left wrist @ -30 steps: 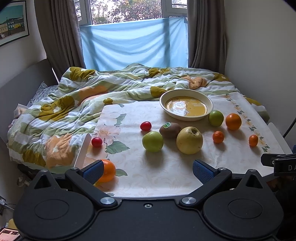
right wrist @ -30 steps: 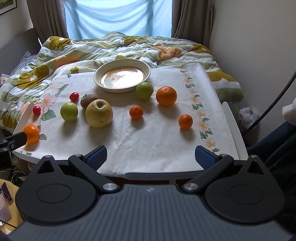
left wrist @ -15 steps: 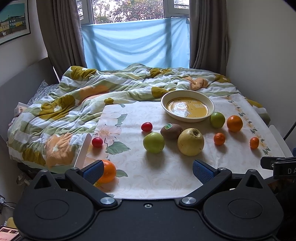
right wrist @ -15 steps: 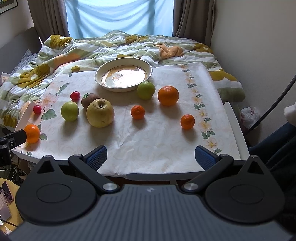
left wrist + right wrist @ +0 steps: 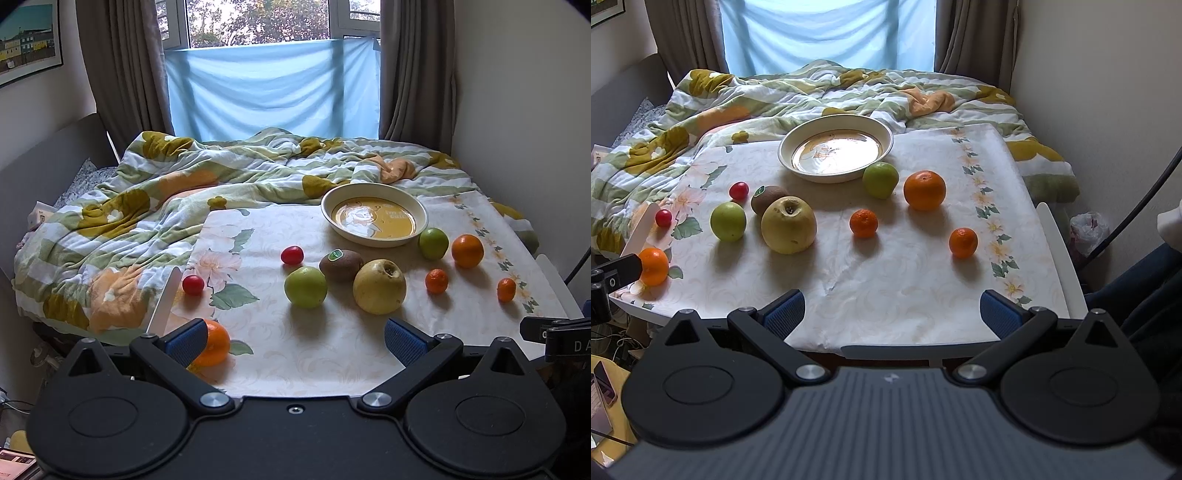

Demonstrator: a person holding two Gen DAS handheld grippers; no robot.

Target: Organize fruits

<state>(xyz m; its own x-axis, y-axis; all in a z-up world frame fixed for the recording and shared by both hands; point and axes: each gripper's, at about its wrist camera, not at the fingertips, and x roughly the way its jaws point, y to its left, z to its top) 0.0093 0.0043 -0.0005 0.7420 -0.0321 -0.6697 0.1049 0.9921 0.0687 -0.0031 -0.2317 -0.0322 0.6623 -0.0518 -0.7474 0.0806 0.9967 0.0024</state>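
Fruit lies scattered on a floral tablecloth (image 5: 295, 354) in front of an empty cream bowl (image 5: 374, 215) (image 5: 835, 153). A big yellow apple (image 5: 379, 285) (image 5: 789, 225), a kiwi (image 5: 341, 264), two green apples (image 5: 306, 287) (image 5: 433, 243), two red cherry tomatoes (image 5: 292, 254) (image 5: 193, 284) and several oranges (image 5: 467, 250) (image 5: 963, 242) are spread around. My left gripper (image 5: 293, 338) hangs open at the near edge, its left finger beside an orange (image 5: 214, 347). My right gripper (image 5: 892, 314) is open over the front edge, holding nothing.
A rumpled floral quilt (image 5: 147, 206) covers the bed behind and left of the table. Walls close in on the right (image 5: 1108, 92). A black cable (image 5: 1137, 206) and a plastic bag (image 5: 1087, 230) sit at the right. A sleeve (image 5: 1145, 295) shows at the right edge.
Both grippers have risen and eased forward slightly, so the table sits lower in each view. No fruit has moved, and both grippers stay open.
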